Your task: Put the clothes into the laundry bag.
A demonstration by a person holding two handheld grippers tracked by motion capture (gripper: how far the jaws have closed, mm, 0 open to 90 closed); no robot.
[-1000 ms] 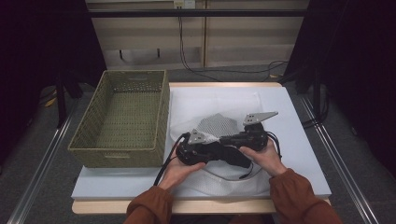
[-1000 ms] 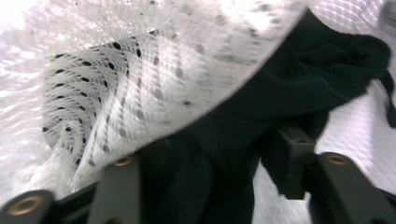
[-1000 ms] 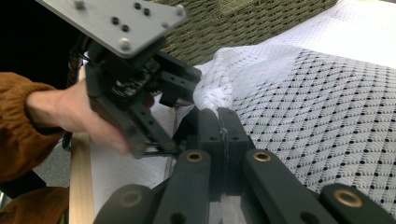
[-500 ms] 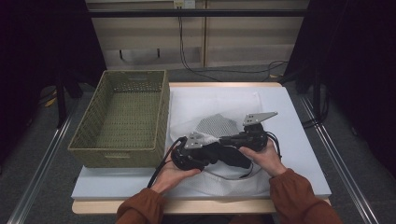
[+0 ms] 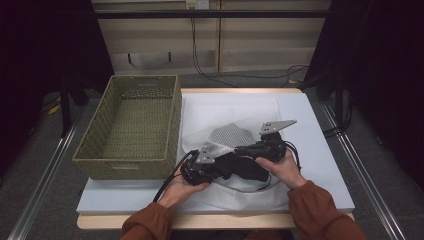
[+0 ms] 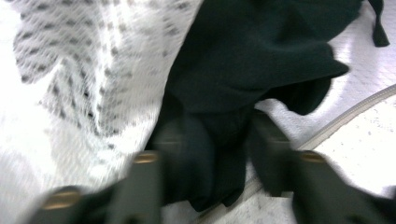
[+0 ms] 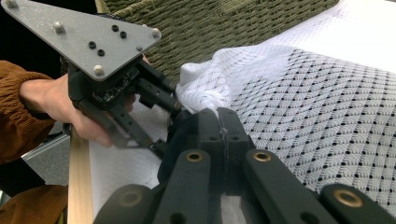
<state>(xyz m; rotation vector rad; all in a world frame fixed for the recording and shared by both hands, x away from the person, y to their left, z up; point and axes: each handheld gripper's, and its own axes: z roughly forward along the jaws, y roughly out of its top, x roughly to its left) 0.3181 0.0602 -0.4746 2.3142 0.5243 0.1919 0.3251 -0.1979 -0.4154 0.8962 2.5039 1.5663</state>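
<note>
Two grippers: meet over the white mesh bag [image 5: 227,134] on the table [image 5: 320,150]
Left gripper [image 6: 212,154]: jaws just closing around dark cloth [image 6: 252,60]
Right gripper [image 7: 219,126]: clamped tight on bag's edge
Basket [image 5: 130,125]: left of bag

We see our left gripper [image 5: 227,167] shifted slightly toward the dark, soft fabric garment [image 5: 245,167] since the earlier views, and its jaws have just been closing with that garment between them.
</note>
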